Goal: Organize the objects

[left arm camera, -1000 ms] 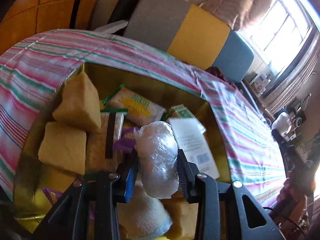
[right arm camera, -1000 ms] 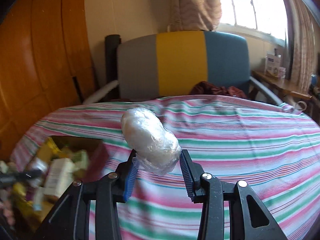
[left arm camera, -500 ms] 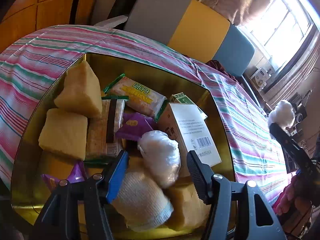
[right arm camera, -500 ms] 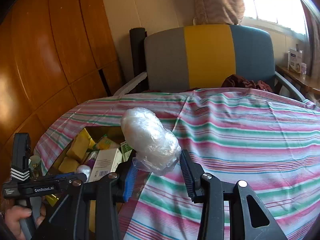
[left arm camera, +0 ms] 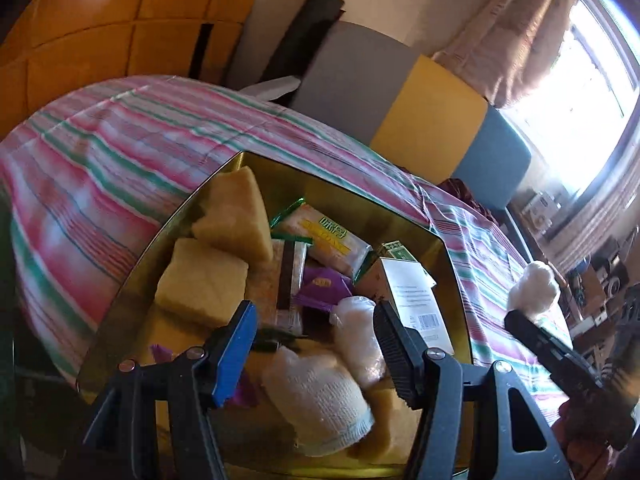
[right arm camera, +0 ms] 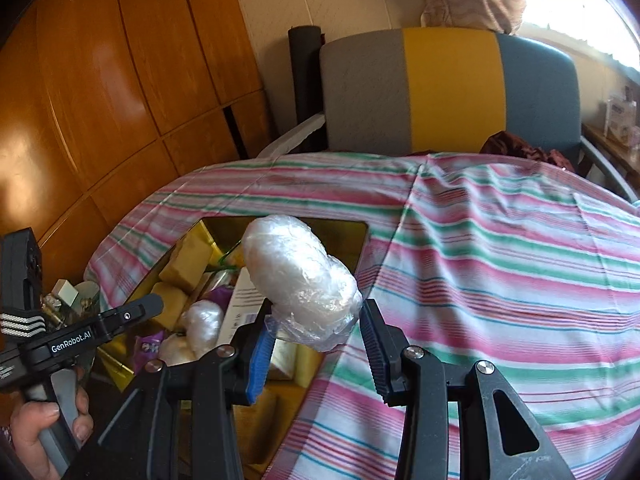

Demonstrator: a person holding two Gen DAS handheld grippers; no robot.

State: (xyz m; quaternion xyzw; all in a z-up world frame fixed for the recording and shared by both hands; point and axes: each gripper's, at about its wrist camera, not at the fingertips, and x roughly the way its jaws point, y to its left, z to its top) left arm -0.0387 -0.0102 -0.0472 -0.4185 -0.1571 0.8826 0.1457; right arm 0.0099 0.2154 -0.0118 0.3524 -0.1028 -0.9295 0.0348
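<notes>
Two plastic-wrapped white bundles are being gathered into the gold tin [left arm camera: 450, 264]: one [left arm camera: 356, 336] lies released inside beneath the parted left gripper [left arm camera: 316, 344], while another [right arm camera: 300, 280] is clamped by the right gripper [right arm camera: 316, 344] beside the rim, presumably for dropping in.

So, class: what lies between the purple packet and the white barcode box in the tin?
A plastic-wrapped white bundle, seen in the left wrist view, between purple packet and box.

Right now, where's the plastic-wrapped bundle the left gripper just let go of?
In the left wrist view the wrapped bundle lies in the gold tray, between the white box and the gauze roll, under the open left gripper.
</notes>
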